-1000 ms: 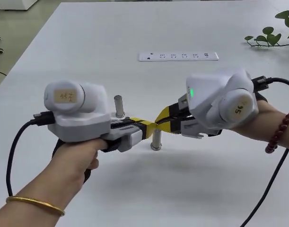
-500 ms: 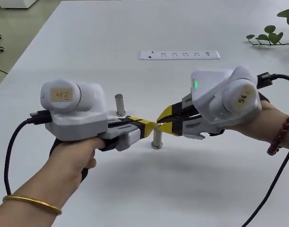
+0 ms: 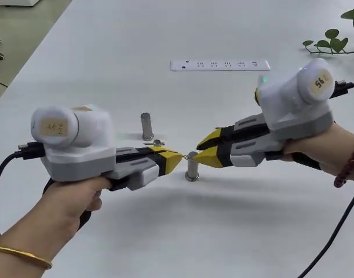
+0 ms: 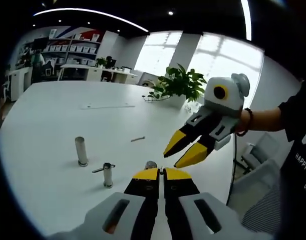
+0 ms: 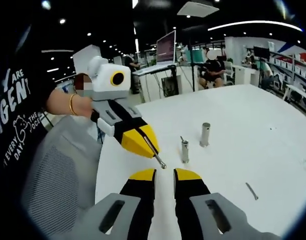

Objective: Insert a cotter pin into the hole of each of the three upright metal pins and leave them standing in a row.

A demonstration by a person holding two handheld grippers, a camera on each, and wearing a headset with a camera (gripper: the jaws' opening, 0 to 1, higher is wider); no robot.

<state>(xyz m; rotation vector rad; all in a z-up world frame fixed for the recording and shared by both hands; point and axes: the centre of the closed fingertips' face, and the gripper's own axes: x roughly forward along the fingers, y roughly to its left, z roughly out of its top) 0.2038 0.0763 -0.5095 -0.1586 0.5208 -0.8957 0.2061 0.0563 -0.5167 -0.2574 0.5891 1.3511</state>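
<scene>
The left gripper [image 3: 175,157] is held at the left over the white table [image 3: 165,35], its yellow-tipped jaws closed on a thin cotter pin [image 5: 155,152] that sticks out past the tips. The right gripper [image 3: 201,149] is held opposite it at the right, its jaws parted by a narrow gap with nothing between them. The two sets of tips are pointed at each other and are kept just apart. The near metal pin [image 3: 192,168] stands upright just below that gap. Further to the left, the middle metal pin [image 4: 107,174] is seen upright with a fitted cotter pin [image 4: 103,168] passed through its top, and the far metal pin [image 3: 146,126] stands upright beyond it. A loose cotter pin [image 4: 137,139] lies flat on the table, well apart from the three. A power strip [image 3: 219,65] lies at the far side, and a plant [image 3: 333,43] is seen at the far right.
</scene>
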